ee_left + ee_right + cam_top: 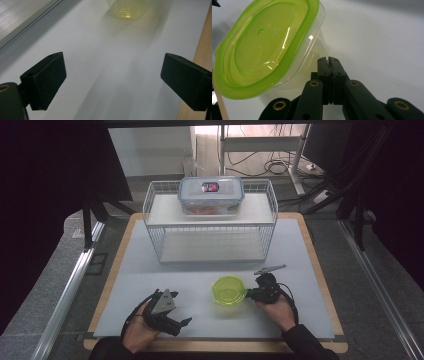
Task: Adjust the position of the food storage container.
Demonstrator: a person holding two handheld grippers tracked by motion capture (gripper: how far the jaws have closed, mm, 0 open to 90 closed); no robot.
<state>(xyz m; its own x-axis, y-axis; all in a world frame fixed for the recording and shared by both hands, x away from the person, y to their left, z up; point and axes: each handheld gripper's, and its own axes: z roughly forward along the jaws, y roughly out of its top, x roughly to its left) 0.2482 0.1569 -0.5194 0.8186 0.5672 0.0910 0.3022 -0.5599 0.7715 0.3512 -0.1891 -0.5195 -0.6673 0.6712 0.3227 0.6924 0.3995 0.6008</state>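
On the counter (150, 270), one green-lidded container (228, 291) sits at the right gripper's (248, 294) nine o'clock; its jaws are pressed together, seemingly touching the container's wall. Left gripper (186, 321) jaws spread wide, holding nothing. One lidded box (211, 195) tops one wire rack (210, 237).

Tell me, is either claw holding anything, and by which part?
The right gripper pinches the green-lidded container by its rim; the left gripper holds nothing.

The tub (294, 62) is clear, glossy plastic under a smooth lime-green plastic lid (262, 50) that catches highlights. The right claw (329, 61) is matt black plastic with brass-coloured rivets. The surface (150, 270) looks matt pale grey, edged in light wood.
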